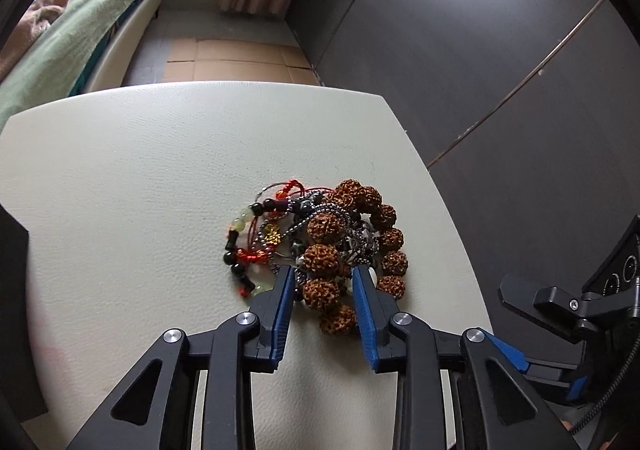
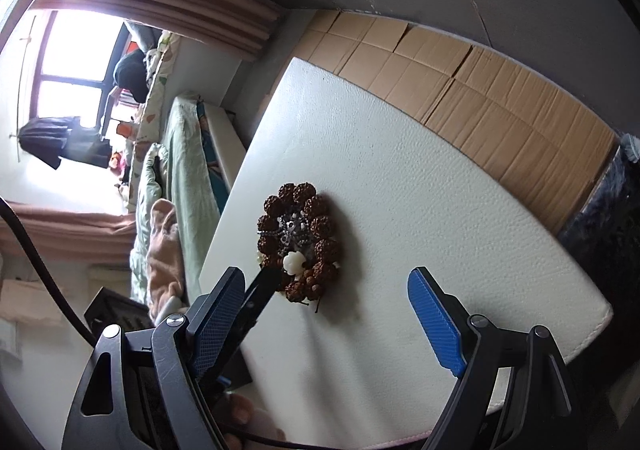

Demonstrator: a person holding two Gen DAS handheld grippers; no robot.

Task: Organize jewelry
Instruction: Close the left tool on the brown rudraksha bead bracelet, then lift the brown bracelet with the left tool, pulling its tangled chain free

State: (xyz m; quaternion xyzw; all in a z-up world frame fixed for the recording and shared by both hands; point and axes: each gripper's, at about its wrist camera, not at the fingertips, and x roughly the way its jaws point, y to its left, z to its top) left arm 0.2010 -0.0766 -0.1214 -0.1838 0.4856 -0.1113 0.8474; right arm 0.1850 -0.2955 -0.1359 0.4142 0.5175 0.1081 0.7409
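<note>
A tangled pile of jewelry lies on the white table (image 1: 140, 170): a bracelet of large brown seed beads (image 1: 362, 226), silver ball chains (image 1: 316, 216), and a red cord bracelet with black and pale green beads (image 1: 248, 250). My left gripper (image 1: 322, 276) is open, its blue-padded fingers straddling the near brown beads, tips among the pile. In the right wrist view the pile (image 2: 300, 242) sits mid-table with a white flower bead (image 2: 293, 262). My right gripper (image 2: 326, 282) is wide open and empty, just short of the pile. The left gripper's fingertip (image 2: 266, 278) touches the pile's near-left side.
The table's right edge (image 1: 448, 202) is close to the pile, with a dark wardrobe (image 1: 500, 70) beyond it. A bed with green bedding (image 1: 60, 50) stands at the left. Cardboard sheets (image 2: 480, 90) cover the floor past the table. The right gripper's body (image 1: 568, 310) shows at the right.
</note>
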